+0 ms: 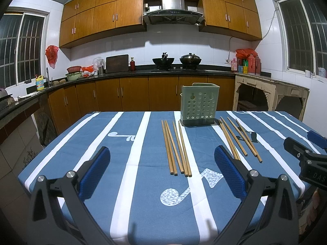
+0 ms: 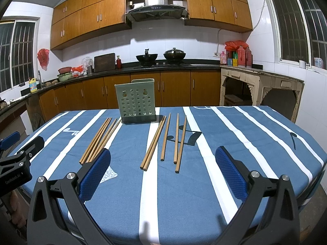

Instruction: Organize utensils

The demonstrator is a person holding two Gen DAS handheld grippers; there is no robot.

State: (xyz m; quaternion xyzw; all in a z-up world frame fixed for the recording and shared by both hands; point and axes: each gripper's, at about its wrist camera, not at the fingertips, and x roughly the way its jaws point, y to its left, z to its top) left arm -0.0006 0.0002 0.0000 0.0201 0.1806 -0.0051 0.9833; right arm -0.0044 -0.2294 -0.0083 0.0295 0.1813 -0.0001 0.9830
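Observation:
A green perforated utensil holder (image 1: pixel 199 104) (image 2: pixel 136 102) stands upright at the far side of the blue striped tablecloth (image 1: pixel 102 143) (image 2: pixel 245 143). Several wooden chopsticks lie flat in two groups in front of it, one group on the left (image 1: pixel 169 149) (image 2: pixel 94 140) and one on the right (image 1: pixel 233 136) (image 2: pixel 153 143). My left gripper (image 1: pixel 162 150) (image 2: pixel 28 136) hovers open over the near table, short of the left group and holding nothing. My right gripper (image 2: pixel 162 150) (image 1: pixel 298 136) is open too, short of the right group and empty.
Wooden kitchen cabinets and a dark counter (image 1: pixel 122 74) run behind the table, with two woks (image 1: pixel 163 61) on the stove. A cream sideboard (image 2: pixel 259 85) stands at the right. The table's near edge is below both grippers; its left and right edges drop to the floor.

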